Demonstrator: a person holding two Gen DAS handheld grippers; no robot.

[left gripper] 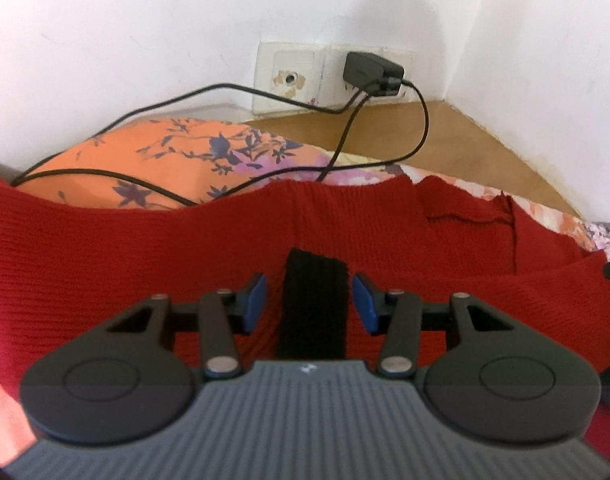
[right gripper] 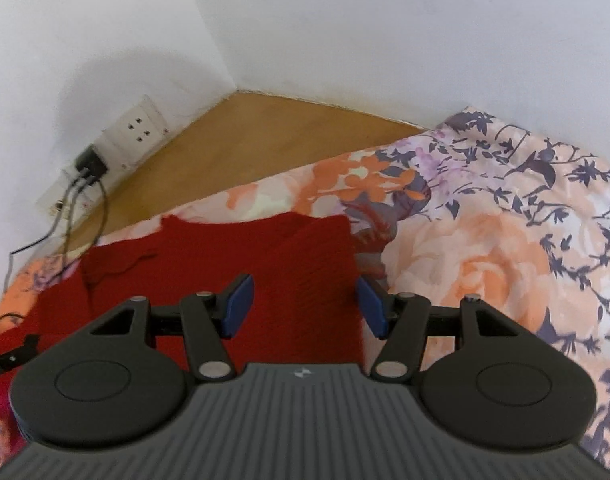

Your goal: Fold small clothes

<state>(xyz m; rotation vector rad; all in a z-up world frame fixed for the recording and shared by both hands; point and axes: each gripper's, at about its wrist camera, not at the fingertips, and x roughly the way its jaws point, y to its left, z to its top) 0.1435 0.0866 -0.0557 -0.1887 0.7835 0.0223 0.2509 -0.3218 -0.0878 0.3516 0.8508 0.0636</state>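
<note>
I count one red knitted garment [left gripper: 145,260] spread on the floral bedsheet [right gripper: 505,240], with one black ribbed strip [left gripper: 316,308] lying on top of it, and I have two grippers over it, one per hand. On the wall I see one black charger [left gripper: 371,70] plugged into a socket plate [left gripper: 289,76], and two black cables [left gripper: 225,92] trailing from it down across one orange floral pillow [left gripper: 145,152] to the garment's far edge. A bare wooden surface [right gripper: 245,140] fills the corner between bed and walls. My left gripper [left gripper: 309,302] has its jaws spread moderately apart, the blue pads [left gripper: 253,300] standing either side of the black strip without closing on it; whether the tips touch the red knit I cannot tell. My right gripper [right gripper: 305,306] is opened wider, straddling the garment's right-hand portion, with its right pad near the edge where the red knit meets the sheet, and it has hold of nothing. The garment's far edge looks uneven, with a seam and a fold showing near its right side
</note>
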